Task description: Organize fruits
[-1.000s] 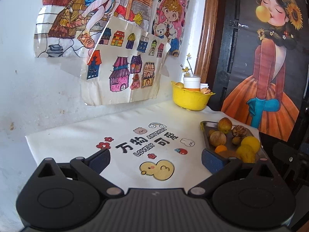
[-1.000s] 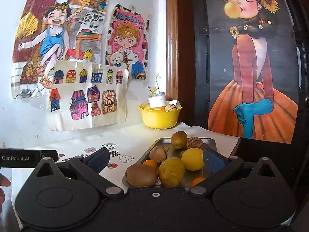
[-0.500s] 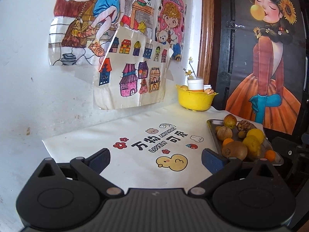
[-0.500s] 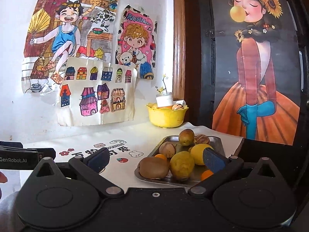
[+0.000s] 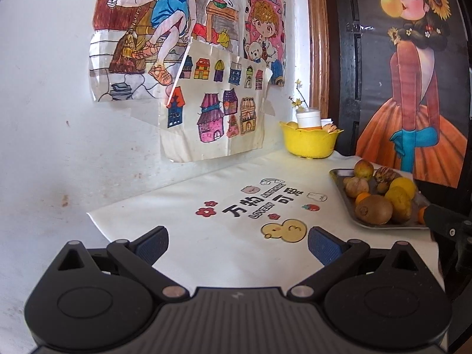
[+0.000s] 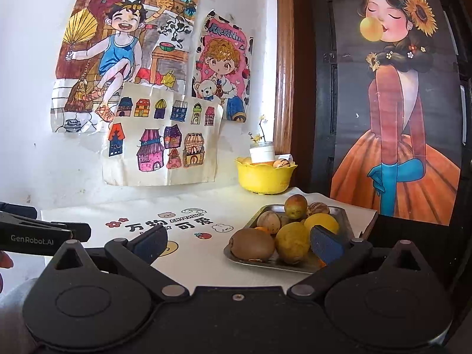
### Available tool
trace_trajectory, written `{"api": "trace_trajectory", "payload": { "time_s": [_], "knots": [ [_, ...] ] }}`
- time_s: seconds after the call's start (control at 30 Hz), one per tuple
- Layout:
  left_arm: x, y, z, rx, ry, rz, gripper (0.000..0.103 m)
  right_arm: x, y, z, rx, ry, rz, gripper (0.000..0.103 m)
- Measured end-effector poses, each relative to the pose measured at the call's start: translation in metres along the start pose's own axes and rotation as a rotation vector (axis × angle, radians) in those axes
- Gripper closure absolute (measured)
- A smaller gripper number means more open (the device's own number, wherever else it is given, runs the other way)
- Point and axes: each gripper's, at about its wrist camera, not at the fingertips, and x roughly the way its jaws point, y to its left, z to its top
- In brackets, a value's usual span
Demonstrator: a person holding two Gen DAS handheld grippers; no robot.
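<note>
The kiwi [image 6: 251,243] lies at the near edge of the metal tray [image 6: 340,216] — just ahead of the right gripper [image 6: 237,243], between its fingers, which stand wide apart and hold nothing. Its long axis runs across the gap. The left gripper [image 5: 237,243], fingers also apart and empty, sits well off over the worktop [image 5: 183,215] — the tray is to the right of its fingers, so the right hand is nearer.

Bright daylight, sharp pics, fisheye warp + dark corners.
</note>
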Motion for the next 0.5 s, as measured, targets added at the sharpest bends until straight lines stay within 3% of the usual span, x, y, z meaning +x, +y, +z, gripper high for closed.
{"api": "trace_trajectory", "payload": {
  "time_s": [0.5],
  "knots": [
    [-0.007, 0.012, -0.018, -0.001, 0.04, 0.007, 0.0, -0.002, 0.007, -0.023, 0.021, 0.029, -0.011, 0.0]
  ]
}}
